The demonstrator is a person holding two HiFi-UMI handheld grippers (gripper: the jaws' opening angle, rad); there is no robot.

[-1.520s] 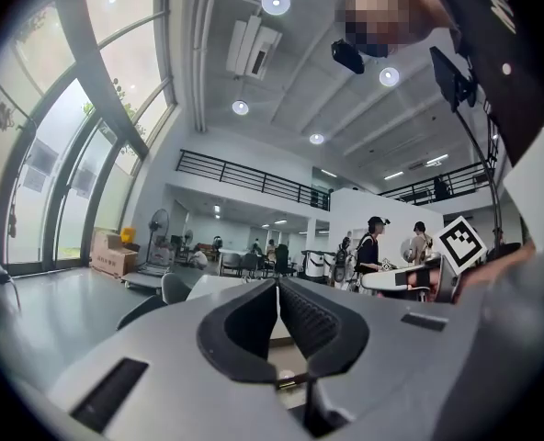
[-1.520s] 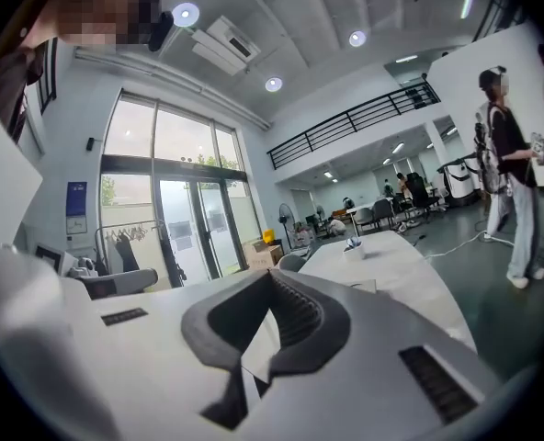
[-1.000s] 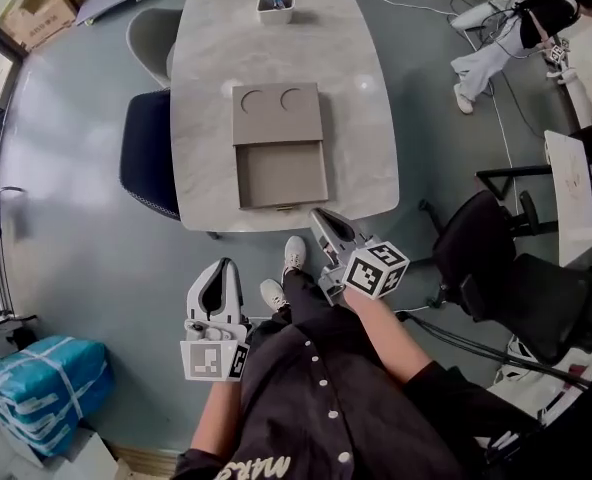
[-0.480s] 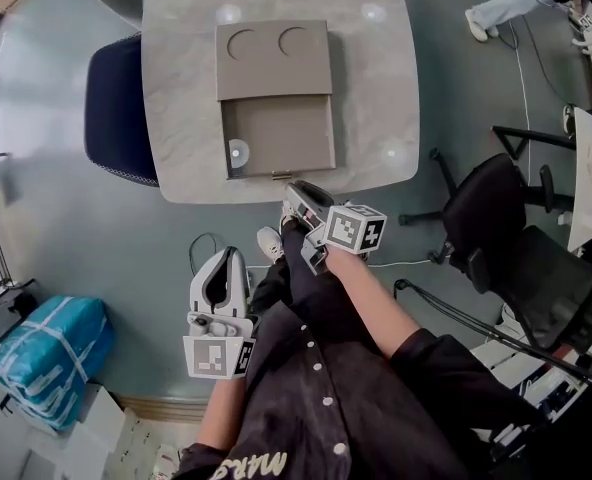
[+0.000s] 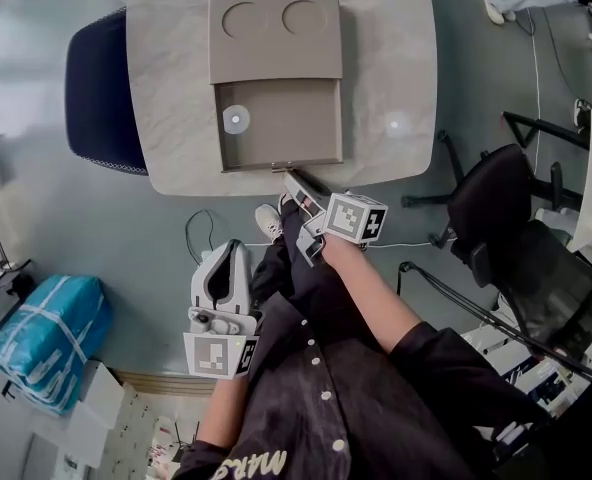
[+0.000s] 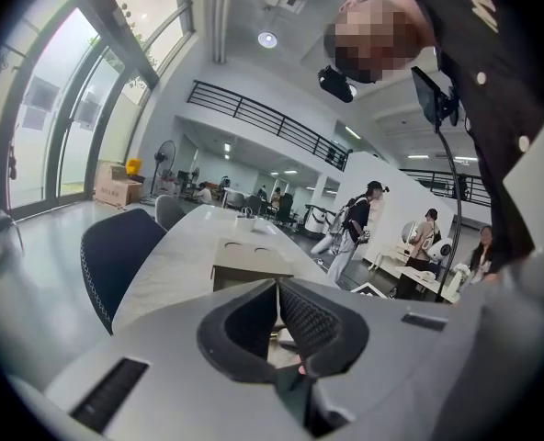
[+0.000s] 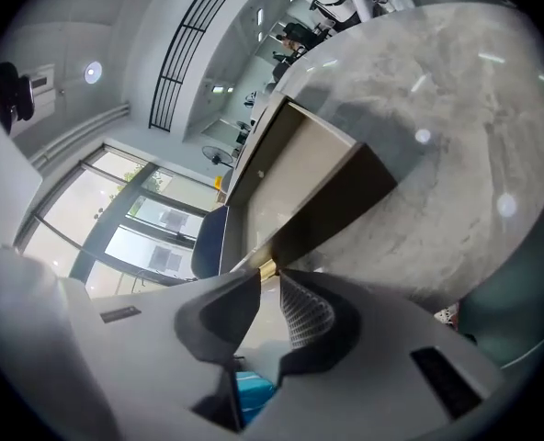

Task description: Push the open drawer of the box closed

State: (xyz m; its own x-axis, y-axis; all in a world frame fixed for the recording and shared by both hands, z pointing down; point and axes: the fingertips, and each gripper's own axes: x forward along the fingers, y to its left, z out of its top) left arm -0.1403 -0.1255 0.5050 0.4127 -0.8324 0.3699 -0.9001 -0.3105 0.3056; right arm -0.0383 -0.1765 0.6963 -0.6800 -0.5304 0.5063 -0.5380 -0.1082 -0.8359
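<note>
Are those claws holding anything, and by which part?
Left claw: nothing. Right claw: tips sit at the small gold handle of the brown box drawer; whether they pinch it cannot be told.

This is an open-plan office hall. It has tall windows (image 6: 51,127) and an upper gallery with a black railing (image 6: 263,122). A long marble-look tabletop (image 5: 386,58) stands with a blue chair (image 5: 101,88) and black swivel chairs (image 5: 521,248) around it, and people (image 6: 353,226) stand among desks beyond.
</note>
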